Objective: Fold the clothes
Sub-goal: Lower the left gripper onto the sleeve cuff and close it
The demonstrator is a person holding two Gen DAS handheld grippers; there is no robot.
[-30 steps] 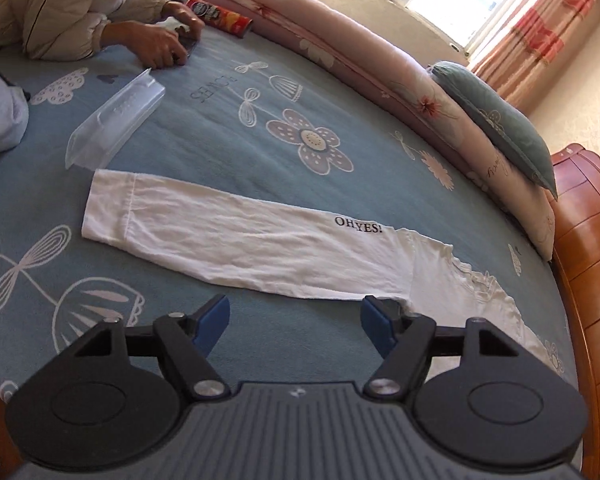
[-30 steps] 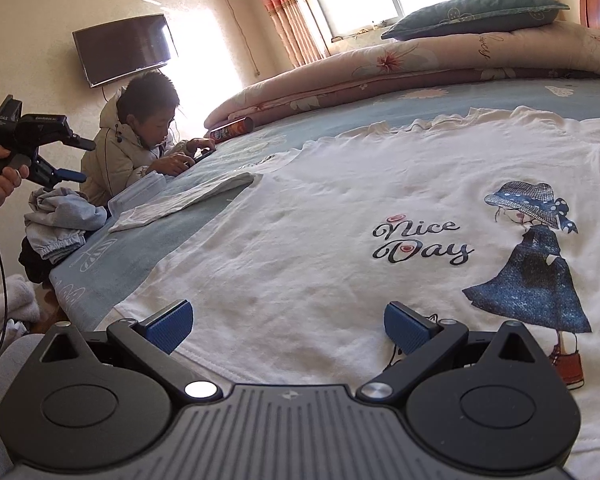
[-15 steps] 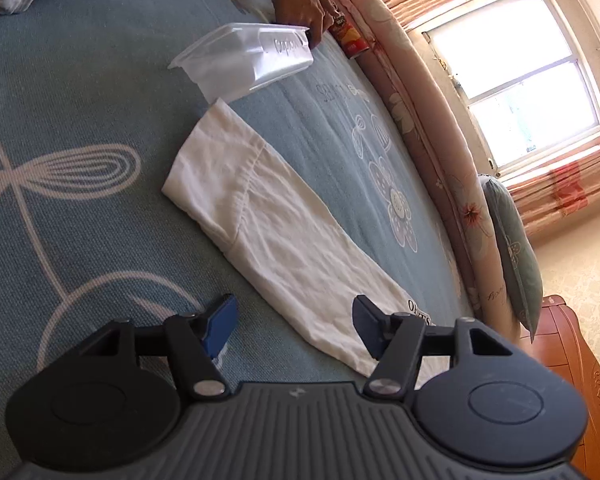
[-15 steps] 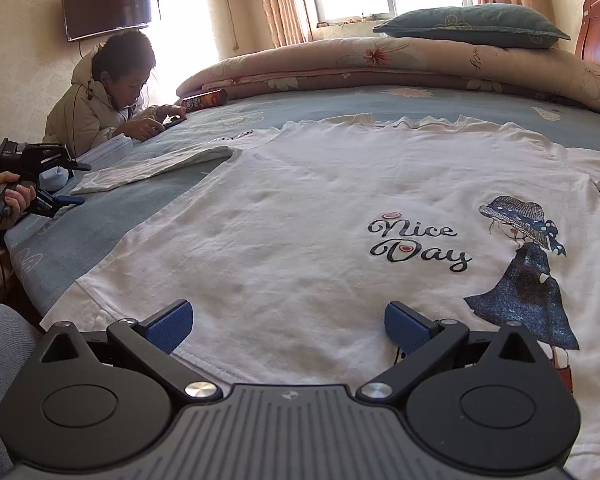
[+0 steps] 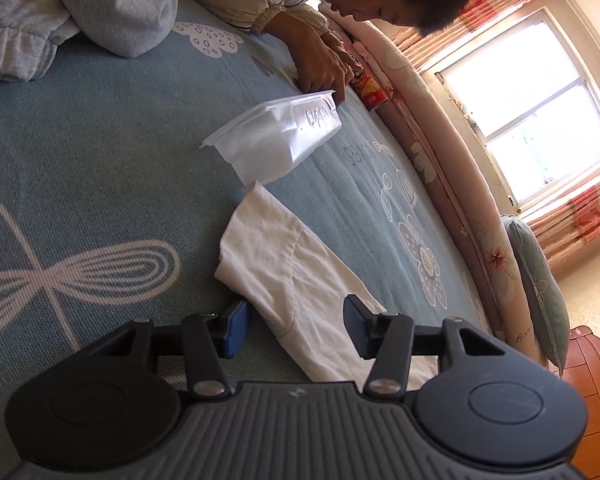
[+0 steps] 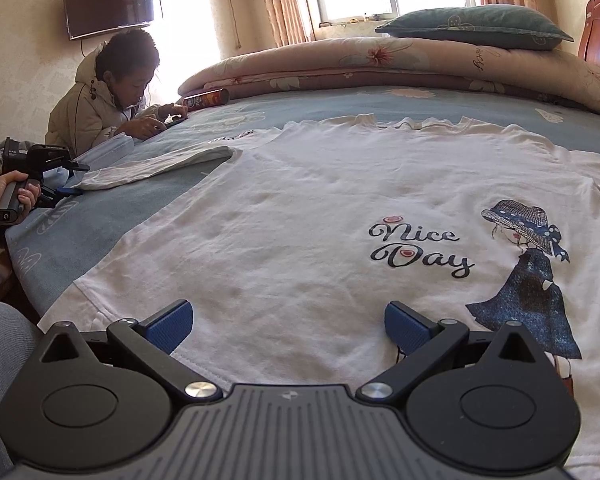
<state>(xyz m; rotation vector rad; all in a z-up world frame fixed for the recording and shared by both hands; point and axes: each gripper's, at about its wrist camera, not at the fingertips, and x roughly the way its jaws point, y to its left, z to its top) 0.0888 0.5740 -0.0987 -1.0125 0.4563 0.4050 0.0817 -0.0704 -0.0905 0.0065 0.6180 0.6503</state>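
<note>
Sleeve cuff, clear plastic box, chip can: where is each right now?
sleeve cuff (image 5: 260, 236), left wrist view, on the flat white end of the sleeve.
clear plastic box (image 5: 276, 140), left wrist view, on its side wall.
chip can (image 6: 206, 99), right wrist view, mid-body.

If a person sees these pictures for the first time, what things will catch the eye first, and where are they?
First is the white shirt, spread flat on the blue bedspread, with a "Nice Day" print and a girl in a hat toward its right side. Next is the left gripper, open, straddling the shirt's sleeve near the cuff. At the bed's far left edge, a child leans over a phone.
</note>
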